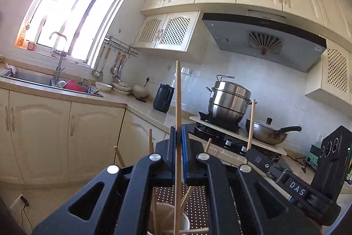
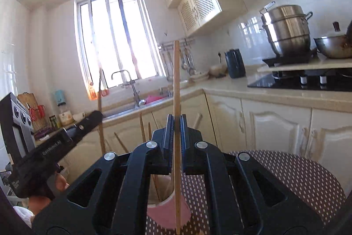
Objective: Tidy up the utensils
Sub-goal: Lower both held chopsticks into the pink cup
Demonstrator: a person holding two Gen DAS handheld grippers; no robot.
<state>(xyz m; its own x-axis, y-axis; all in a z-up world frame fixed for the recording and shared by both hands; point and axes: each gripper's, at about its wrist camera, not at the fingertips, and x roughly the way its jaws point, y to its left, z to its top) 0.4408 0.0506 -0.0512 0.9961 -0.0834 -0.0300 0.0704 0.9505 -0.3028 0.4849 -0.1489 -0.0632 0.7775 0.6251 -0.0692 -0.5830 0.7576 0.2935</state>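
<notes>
In each tongs (image 1: 178,136), one chopstick (image 1: 178,89).

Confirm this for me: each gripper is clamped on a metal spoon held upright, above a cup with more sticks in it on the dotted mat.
Not quite. Neither holds a metal spoon: the left gripper is clamped on a wooden chopstick, and the right gripper on another wooden chopstick, as each wrist view shows. The rest holds: both stand upright above the cup on the dotted mat.

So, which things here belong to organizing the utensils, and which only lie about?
Job: wooden chopstick in left gripper; wooden chopstick in right gripper; pink cup.
About: steel steamer pot, dark kettle, wok.
</notes>
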